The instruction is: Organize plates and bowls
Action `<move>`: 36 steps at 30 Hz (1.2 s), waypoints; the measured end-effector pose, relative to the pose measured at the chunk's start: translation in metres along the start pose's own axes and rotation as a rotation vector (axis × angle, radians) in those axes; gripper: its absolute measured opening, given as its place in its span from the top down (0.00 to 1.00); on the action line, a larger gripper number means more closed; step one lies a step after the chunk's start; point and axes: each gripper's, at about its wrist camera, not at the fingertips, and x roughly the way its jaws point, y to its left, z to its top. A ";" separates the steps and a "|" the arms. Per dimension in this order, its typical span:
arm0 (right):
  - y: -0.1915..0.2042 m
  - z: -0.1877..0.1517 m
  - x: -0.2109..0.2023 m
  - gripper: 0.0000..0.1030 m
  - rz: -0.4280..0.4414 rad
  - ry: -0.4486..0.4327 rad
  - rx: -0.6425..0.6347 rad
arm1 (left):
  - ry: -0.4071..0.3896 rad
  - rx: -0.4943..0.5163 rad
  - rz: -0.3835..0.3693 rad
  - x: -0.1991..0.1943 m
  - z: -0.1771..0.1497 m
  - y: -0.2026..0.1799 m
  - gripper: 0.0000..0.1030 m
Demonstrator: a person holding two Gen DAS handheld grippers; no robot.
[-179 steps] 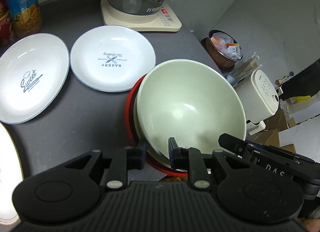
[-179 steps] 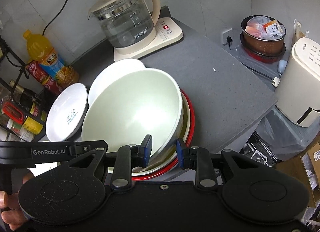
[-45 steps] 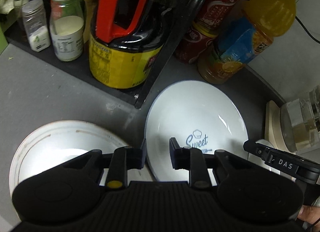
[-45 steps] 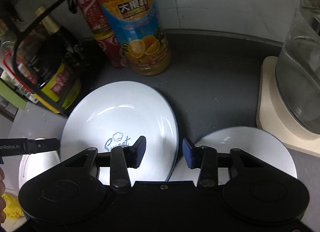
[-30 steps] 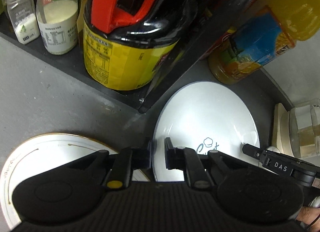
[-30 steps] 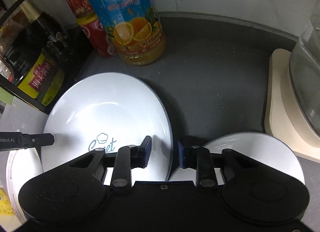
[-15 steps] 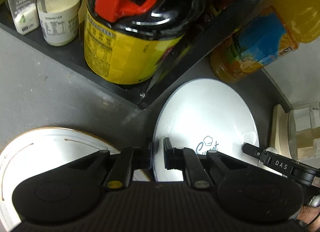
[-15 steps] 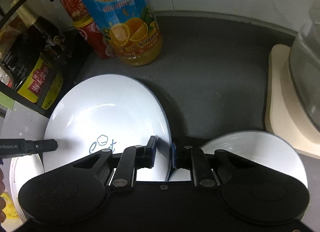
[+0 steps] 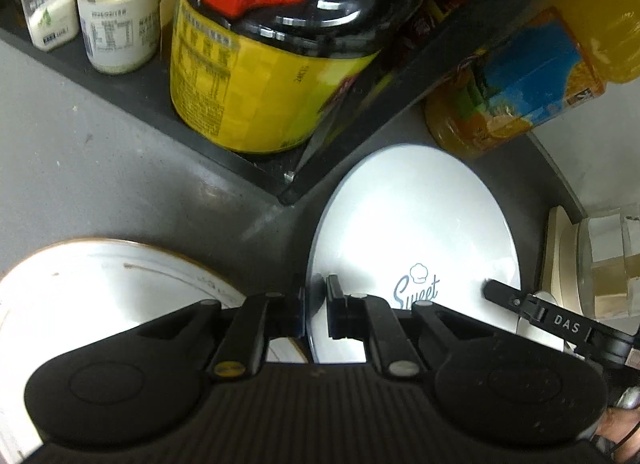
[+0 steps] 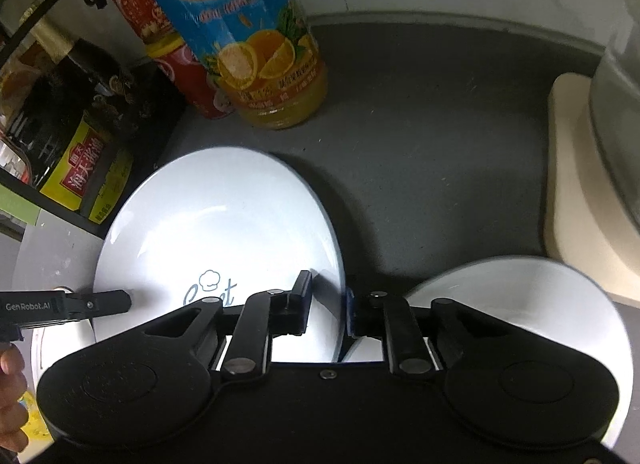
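A white plate printed "Sweet" sits on the grey counter. My left gripper is shut on its left rim. My right gripper is shut on the opposite, right rim. Each gripper's tip shows in the other's view, the right gripper and the left gripper. A brown-rimmed white plate lies to the left, partly hidden under my left gripper. Another white plate lies to the right. I cannot tell whether the held plate is off the counter.
A black rack with a large soy sauce bottle and small jars stands just behind the plates. An orange juice bottle and red cans stand at the back. A cream kettle base is at the right.
Both grippers left the stacked bowls and came to the "Sweet" plate. Over the last second and a half their fingers closed on its opposite rims.
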 end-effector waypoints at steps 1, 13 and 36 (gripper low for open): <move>0.000 0.000 0.002 0.81 0.006 0.000 0.003 | -0.001 -0.001 0.002 0.000 0.000 0.000 0.92; -0.016 0.000 -0.010 0.88 0.103 -0.030 0.097 | -0.013 -0.056 -0.047 -0.016 0.007 0.006 0.93; 0.018 -0.057 -0.079 0.92 0.252 -0.087 0.035 | -0.088 -0.105 -0.055 -0.096 -0.052 0.040 0.93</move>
